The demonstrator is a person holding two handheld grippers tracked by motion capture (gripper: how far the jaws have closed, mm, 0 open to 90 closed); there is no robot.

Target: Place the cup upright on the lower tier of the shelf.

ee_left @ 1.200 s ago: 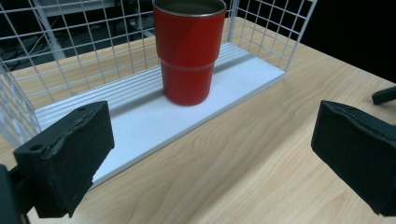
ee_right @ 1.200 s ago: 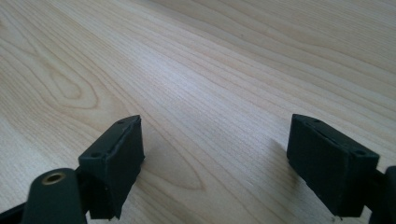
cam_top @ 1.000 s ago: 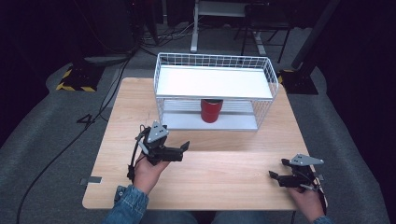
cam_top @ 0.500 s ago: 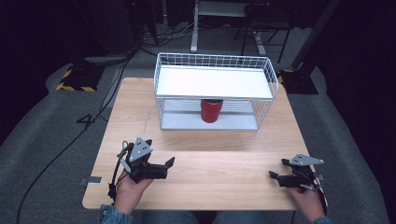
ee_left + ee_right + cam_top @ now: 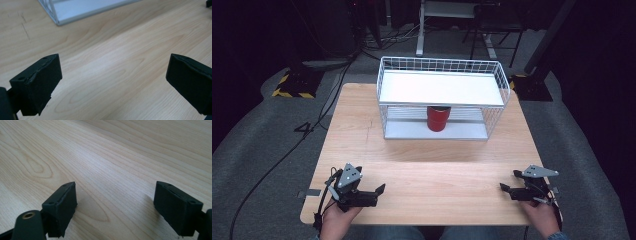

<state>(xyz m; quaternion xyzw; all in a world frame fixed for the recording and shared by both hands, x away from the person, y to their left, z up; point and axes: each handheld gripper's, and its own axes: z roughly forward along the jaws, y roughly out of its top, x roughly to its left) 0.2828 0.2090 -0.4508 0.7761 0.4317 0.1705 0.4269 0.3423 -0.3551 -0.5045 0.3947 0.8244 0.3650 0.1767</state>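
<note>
A red cup (image 5: pixel 438 118) stands on the lower shelf of a white wire rack (image 5: pixel 440 89) at the far middle of the wooden table (image 5: pixel 427 165). My left gripper (image 5: pixel 379 192) rests low near the table's front left edge, pointing right, open and holding nothing. In the left gripper view, the left gripper (image 5: pixel 112 80) has its jaws wide apart over bare wood, with the rack's bottom corner (image 5: pixel 75 10) farther off. My right gripper (image 5: pixel 510 182) lies near the front right edge, pointing left, open. In the right gripper view, the right gripper (image 5: pixel 117 205) spans bare wood grain.
The rack's upper shelf (image 5: pixel 439 87) is a flat white board with a wire rim. Dark floor, cables (image 5: pixel 287 150) and a yellow-black striped base (image 5: pixel 292 85) surround the table. A hand (image 5: pixel 337 222) holds each gripper at the near edge.
My left gripper has drawn back from the table's middle left toward the front left edge and settled lower. The right gripper has stayed put.
</note>
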